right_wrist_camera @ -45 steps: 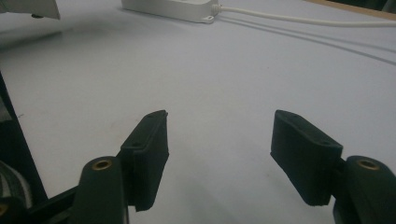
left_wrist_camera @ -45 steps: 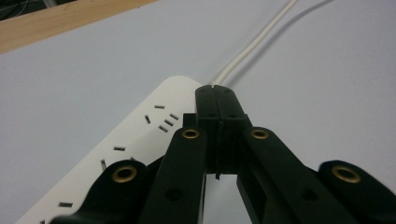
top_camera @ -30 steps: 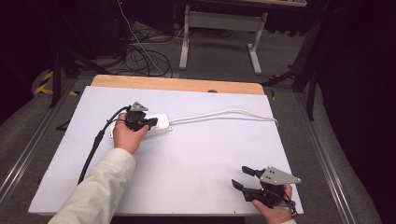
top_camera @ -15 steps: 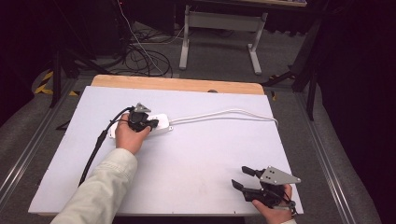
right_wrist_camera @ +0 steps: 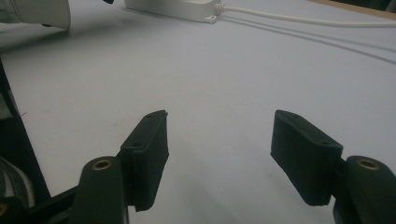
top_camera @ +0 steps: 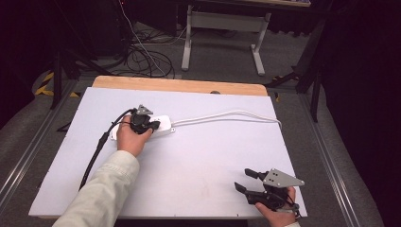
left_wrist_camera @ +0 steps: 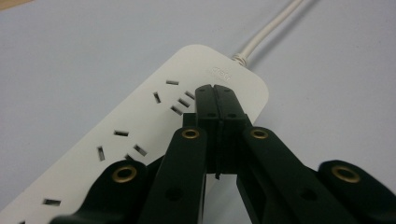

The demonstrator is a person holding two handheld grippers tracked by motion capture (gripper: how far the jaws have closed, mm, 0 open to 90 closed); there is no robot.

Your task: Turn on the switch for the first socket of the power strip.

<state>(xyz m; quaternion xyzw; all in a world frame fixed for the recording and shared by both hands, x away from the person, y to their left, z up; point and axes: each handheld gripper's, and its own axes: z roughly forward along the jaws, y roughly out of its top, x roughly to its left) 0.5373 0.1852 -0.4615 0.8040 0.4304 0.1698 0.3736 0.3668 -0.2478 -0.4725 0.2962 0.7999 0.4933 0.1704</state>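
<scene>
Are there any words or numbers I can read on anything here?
None can be read.
Power strip: a small raised mark near its cord end, just past the shut left gripper, too faint to read.
Table, cord and right gripper: no writing seen.

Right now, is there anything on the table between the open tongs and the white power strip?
No. In the high view, the stretch between the right tongs and the power strip is bare white tabletop.
</scene>
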